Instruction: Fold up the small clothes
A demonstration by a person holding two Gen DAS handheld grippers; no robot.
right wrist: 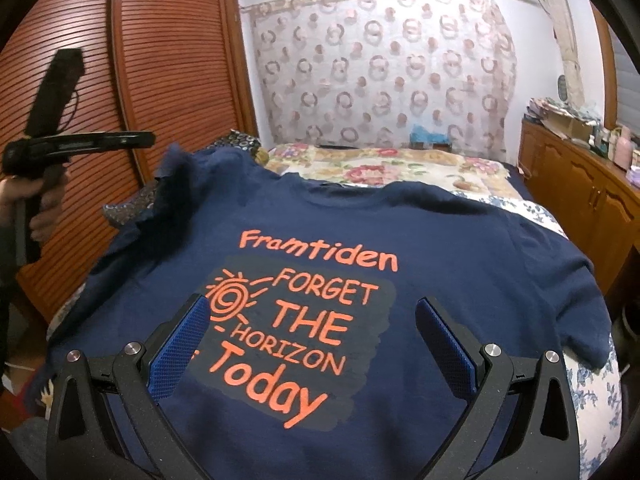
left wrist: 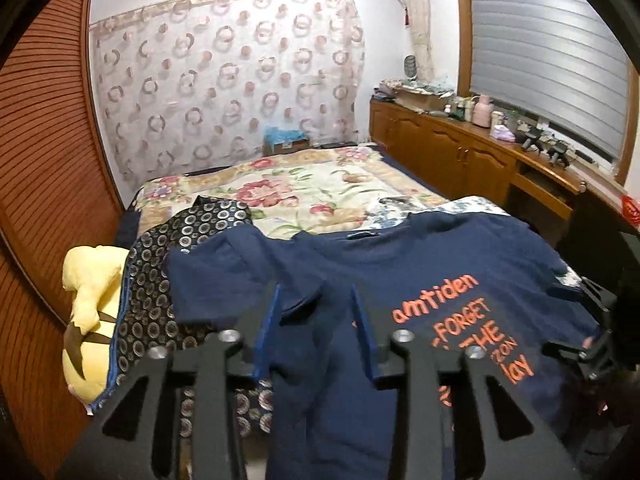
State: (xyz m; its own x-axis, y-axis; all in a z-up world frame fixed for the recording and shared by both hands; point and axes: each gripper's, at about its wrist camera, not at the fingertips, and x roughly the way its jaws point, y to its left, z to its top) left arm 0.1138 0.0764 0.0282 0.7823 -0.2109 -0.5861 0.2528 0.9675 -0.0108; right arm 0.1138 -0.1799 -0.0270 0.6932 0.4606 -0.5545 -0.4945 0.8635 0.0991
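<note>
A navy T-shirt (right wrist: pixel 440 240) with orange print lies face up on the bed, collar at the far side; it also shows in the left wrist view (left wrist: pixel 420 256). My left gripper (left wrist: pixel 316 300) is open over the shirt's left sleeve and side, its blue pads apart with cloth between and below them. It shows from the side in the right wrist view (right wrist: pixel 148 138), held above the shirt's left shoulder. My right gripper (right wrist: pixel 312 308) is open and empty, just above the printed chest. Part of it shows at the right edge of the left wrist view.
A floral bedspread (left wrist: pixel 312 184) covers the bed. A dark patterned garment (left wrist: pixel 160 280) and a yellow plush toy (left wrist: pixel 90 280) lie left of the shirt. A louvred wooden wardrobe (right wrist: pixel 160 80) stands at left, a cluttered wooden cabinet (left wrist: pixel 460 148) at right.
</note>
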